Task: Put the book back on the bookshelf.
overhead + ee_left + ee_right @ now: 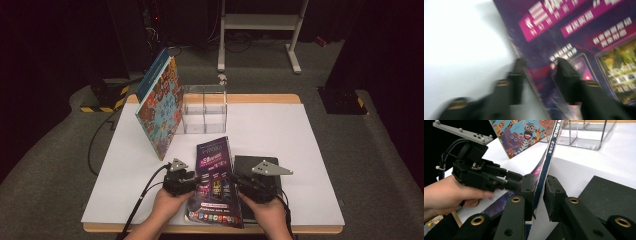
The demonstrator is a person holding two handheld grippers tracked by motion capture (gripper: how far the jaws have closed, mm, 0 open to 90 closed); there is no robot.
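Nearest us, our right hand-held gripper [539,192] pinches the purple magazine [215,180] by its right edge, lifting that side off the white surface [300,145]. At nine o'clock of it, our left hand-held gripper [539,67] straddles the magazine's left edge, jaws spread. Beyond, at eleven o'clock, a picture book [161,107] leans against a clear rack [205,107].

Colours as I see them: magazine [215,180] cover dark purple, magenta banners, white lettering, yellow-green panel; spine white with dark lettering. Book under my right gripper [256,186] plain black [250,162]. Picture book [161,107] leaning at rack: blue ground, crowded red-orange cartoon animals, zebra and purple creature visible, blue spine. Rack [205,109] clear. Table cover [280,130] white, wood-tan edge. Both my grippers black, brass-coloured screws, grey top plates; left gripper [181,181] cable black. Floor grey.
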